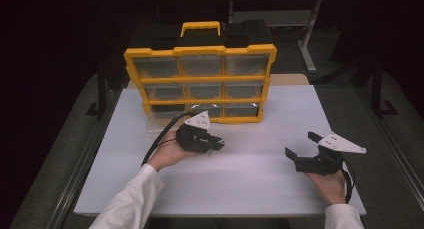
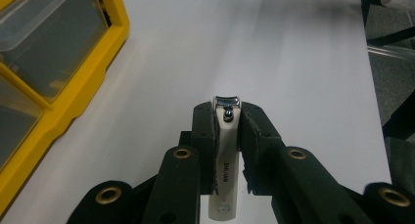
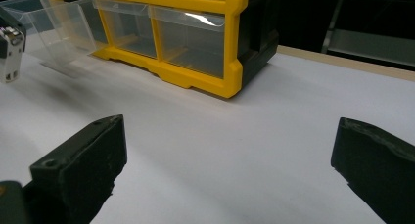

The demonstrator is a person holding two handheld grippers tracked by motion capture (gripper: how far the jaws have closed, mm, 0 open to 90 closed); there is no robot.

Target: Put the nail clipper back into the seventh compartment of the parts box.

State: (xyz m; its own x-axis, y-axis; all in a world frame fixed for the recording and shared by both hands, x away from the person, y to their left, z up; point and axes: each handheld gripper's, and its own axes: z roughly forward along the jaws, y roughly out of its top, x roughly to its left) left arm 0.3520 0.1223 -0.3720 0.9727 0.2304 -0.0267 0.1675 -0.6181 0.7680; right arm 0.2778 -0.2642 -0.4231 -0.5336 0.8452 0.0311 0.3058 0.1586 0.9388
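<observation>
Left gripper (image 2: 227, 131): clamped on a white nail clipper (image 2: 226, 155), above the surface (image 2: 205, 48); lettering perhaps "SHUAN", too blurred.
Right gripper (image 1: 304, 151): jaws wide apart, holding nothing.
High view: yellow drawer organizer (image 1: 200, 81); one clear drawer (image 3: 58, 23) pulled out.

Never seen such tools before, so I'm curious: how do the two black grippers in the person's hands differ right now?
The left gripper has its jaws closed on a white nail clipper; the right gripper has its jaws spread wide with nothing between them. The left sits close to the yellow drawer organizer; the right is out over bare white table, farther from it. Both are black, with a grey three-cornered plate on top.
</observation>
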